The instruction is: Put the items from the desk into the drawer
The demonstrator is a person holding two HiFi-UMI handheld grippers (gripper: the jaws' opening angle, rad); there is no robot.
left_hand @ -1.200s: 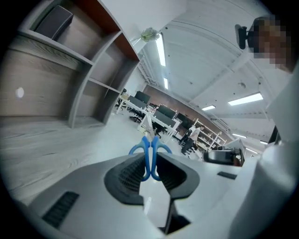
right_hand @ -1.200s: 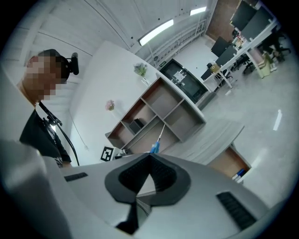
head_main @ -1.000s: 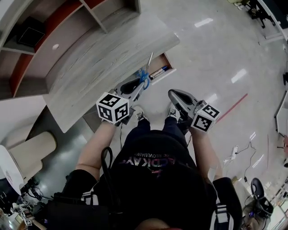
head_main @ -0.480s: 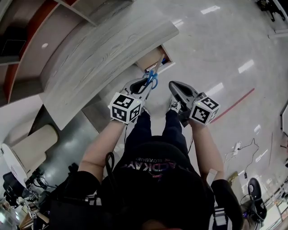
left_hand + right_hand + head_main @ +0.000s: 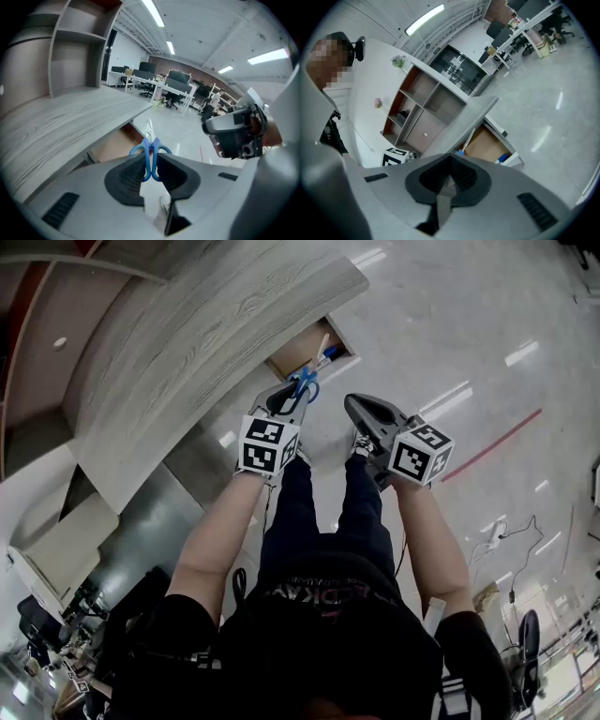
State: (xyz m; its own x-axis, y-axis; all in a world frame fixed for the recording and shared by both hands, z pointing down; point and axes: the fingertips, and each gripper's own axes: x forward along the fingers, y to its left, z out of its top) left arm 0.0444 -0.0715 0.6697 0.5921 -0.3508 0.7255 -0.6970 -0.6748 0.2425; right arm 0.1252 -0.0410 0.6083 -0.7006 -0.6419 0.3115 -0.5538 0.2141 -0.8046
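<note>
My left gripper (image 5: 298,396) (image 5: 151,165) is shut on blue-handled scissors (image 5: 307,379) (image 5: 150,152), blades pointing toward the open drawer (image 5: 298,350) (image 5: 117,144) under the grey wooden desk (image 5: 197,329) (image 5: 61,122). The scissors hang just in front of the drawer's opening. A blue and white item (image 5: 328,355) (image 5: 505,158) lies in the drawer (image 5: 490,145). My right gripper (image 5: 354,409) (image 5: 451,176) is shut with nothing between its jaws, beside the left one, over the floor.
The desk top carries grey shelving (image 5: 75,47) (image 5: 426,101) at its back. Shiny light floor (image 5: 450,352) spreads to the right, with a red line (image 5: 492,442) on it. My legs and shoes (image 5: 361,444) are below the grippers.
The left gripper has carried the scissors forward, closer to the open drawer. The right gripper has stayed beside it, shifting slightly left.
</note>
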